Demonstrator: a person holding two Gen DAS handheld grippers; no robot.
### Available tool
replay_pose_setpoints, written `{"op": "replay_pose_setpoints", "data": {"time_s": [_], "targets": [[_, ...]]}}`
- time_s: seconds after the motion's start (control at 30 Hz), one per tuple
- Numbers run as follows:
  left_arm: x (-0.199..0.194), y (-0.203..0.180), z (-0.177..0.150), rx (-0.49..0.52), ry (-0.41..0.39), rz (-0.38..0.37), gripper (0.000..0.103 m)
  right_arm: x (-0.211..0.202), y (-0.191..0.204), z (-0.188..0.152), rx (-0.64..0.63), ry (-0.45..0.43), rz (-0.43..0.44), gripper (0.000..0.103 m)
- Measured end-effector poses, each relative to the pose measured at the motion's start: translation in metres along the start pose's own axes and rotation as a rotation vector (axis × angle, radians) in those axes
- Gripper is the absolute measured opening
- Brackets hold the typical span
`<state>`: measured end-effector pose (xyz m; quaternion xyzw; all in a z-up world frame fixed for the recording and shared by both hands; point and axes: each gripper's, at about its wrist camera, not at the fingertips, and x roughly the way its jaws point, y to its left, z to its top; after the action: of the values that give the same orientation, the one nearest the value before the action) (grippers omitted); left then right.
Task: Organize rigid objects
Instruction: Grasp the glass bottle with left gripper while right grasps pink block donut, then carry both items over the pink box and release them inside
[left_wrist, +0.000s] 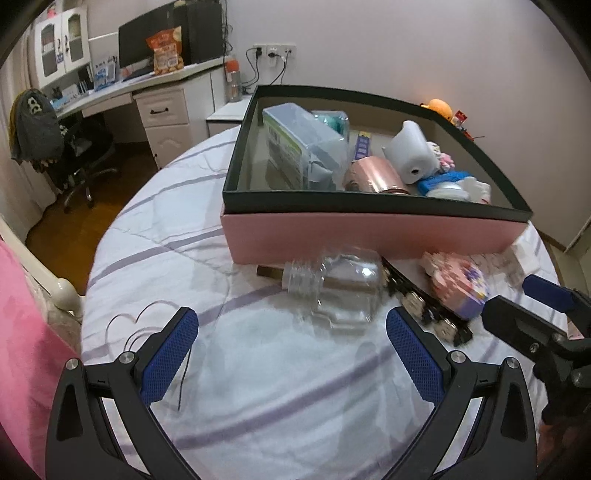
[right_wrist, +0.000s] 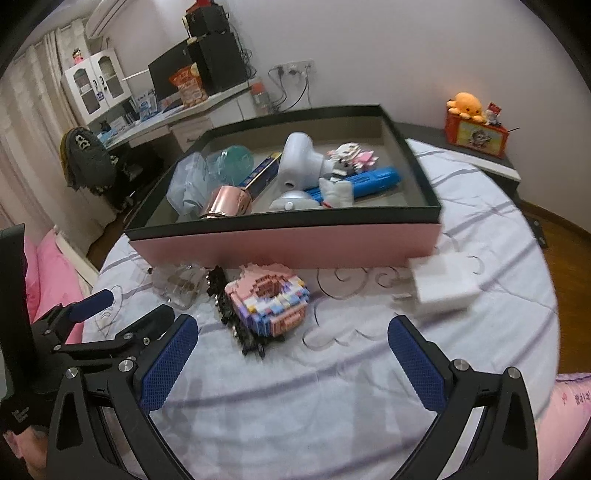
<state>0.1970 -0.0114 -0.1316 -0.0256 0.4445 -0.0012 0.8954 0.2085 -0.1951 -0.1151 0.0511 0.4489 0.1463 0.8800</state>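
Glass bottle (left_wrist: 338, 286) lies on its side at centre frame of my left wrist view, threaded neck pointing left, just in front of the pink box (left_wrist: 369, 234). Clear, hard, likely slick and breakable; round shoulders may roll. I judge the flat body the best hold, pads across its sides, not the neck.

Left gripper (left_wrist: 291, 350) spread wide, empty, mouth facing the bottle but short of it. Right gripper (right_wrist: 293, 354) also spread, holding nothing, aimed at the pink brick-built block (right_wrist: 267, 304) at centre of its view. That one is stiff but may shed pieces; squeeze gently on the flat walls. Black hair clip (right_wrist: 236, 317), touching its left side, is blurred. White charger (right_wrist: 441, 284) sits right of centre, near the box corner.

Box already holds a copper cup (right_wrist: 227, 203), white fan-like thing (right_wrist: 297, 162), blue item (right_wrist: 369, 181), plastic case (left_wrist: 303, 147).

Surface: soft white quilt (left_wrist: 258, 387) with lilac stripes; objects sink a little. Desk (left_wrist: 140, 86) upper left, wood floor (left_wrist: 74, 221).
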Motion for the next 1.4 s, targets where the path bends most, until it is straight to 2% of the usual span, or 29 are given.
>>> {"op": "replay_pose_setpoints", "data": {"time_s": [0.13, 0.27, 0.4, 0.47, 0.5, 0.53, 0.73, 1.0, 1.4], "targets": [[0.017, -0.001, 0.007, -0.004, 0.026, 0.004, 0.103, 0.022, 0.000, 0.009, -0.008, 0.035, 0.009, 0.103], [0.029, -0.004, 0.012, 0.009, 0.045, 0.050, 0.103, 0.037, -0.004, 0.010, -0.005, 0.064, 0.023, 0.094], [0.030, 0.001, 0.016, -0.019, 0.029, 0.022, 0.099, 0.042, -0.003, 0.009, -0.035, 0.068, 0.003, 0.088], [0.027, 0.003, 0.016, -0.031, 0.015, -0.005, 0.088, 0.041, 0.002, 0.009, -0.056, 0.057, -0.010, 0.080], [0.026, 0.005, 0.015, -0.029, 0.013, -0.002, 0.081, 0.040, 0.003, 0.008, -0.060, 0.052, -0.011, 0.061], [0.025, 0.004, 0.014, -0.024, 0.008, 0.002, 0.076, 0.040, 0.005, 0.008, -0.065, 0.056, -0.025, 0.053], [0.014, 0.013, 0.008, -0.052, -0.005, -0.045, 0.075, 0.029, 0.011, 0.000, -0.067, 0.038, -0.041, 0.053], [-0.014, 0.014, -0.001, -0.037, -0.035, -0.040, 0.075, 0.000, 0.007, -0.008, -0.048, 0.004, -0.040, 0.053], [-0.072, 0.011, 0.027, -0.001, -0.154, -0.026, 0.075, -0.054, 0.020, 0.016, -0.077, -0.110, -0.040, 0.053]]}}
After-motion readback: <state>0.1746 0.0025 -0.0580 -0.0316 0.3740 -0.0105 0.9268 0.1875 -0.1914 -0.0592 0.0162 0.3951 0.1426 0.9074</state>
